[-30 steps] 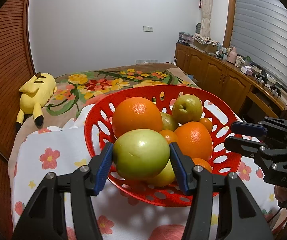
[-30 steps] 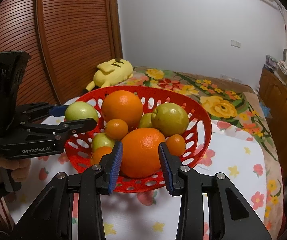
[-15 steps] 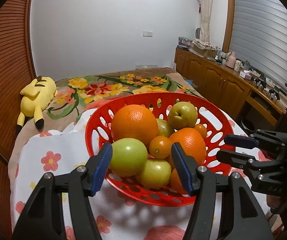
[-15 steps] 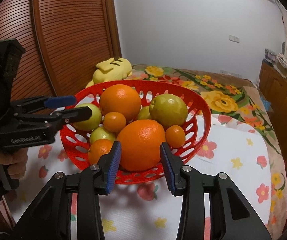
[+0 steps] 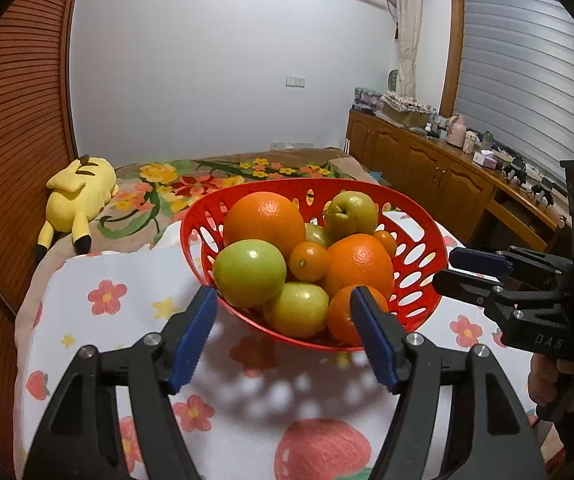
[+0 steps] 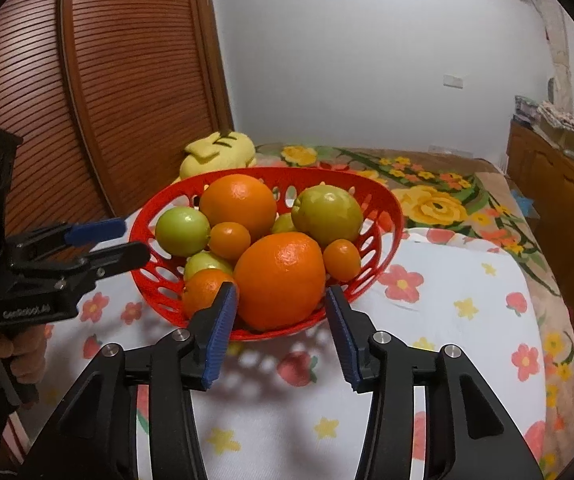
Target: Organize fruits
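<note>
Fruits (image 5: pixel 299 256) fill the red basket (image 5: pixel 419 264) just beyond both opening, empty grippers (image 5: pixel 283 332) (image 6: pixel 279 328).

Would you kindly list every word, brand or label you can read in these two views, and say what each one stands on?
"DAS": raised letters on the black body of the right gripper, seen from the left wrist; any further letters are hidden.
"GenRobot.AI": pale print, slightly blurred, on the black body of the left gripper, seen from the right wrist.
Boxes and bottles on the wooden sideboard: too small to read.
</note>
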The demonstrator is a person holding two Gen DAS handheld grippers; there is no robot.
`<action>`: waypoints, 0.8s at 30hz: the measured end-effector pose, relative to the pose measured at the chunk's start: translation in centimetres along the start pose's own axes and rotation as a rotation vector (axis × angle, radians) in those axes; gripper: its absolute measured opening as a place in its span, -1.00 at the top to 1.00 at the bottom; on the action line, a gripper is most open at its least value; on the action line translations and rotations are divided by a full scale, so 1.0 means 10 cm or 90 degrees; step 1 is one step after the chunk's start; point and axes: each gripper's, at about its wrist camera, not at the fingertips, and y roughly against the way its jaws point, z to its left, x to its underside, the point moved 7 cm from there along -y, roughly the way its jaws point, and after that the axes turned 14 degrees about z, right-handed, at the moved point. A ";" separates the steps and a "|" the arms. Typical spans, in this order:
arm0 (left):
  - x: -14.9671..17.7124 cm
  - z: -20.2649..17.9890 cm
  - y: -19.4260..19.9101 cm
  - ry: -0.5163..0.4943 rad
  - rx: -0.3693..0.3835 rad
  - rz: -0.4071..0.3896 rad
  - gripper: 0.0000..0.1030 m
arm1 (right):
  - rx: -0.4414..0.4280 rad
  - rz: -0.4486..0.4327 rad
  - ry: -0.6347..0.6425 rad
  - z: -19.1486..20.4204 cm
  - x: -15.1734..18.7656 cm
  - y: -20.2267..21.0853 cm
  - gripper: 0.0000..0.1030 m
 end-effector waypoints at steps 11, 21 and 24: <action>0.06 0.06 0.20 0.017 -0.028 -0.043 -0.87 | 0.035 -0.040 0.001 0.06 0.09 0.16 -0.29; 0.16 0.07 0.37 0.027 -0.079 -0.059 -0.88 | 0.044 -0.069 -0.008 0.10 0.14 0.29 -0.69; 0.20 0.03 0.41 0.019 -0.076 -0.064 -0.88 | 0.047 -0.067 -0.011 0.11 0.16 0.30 -0.71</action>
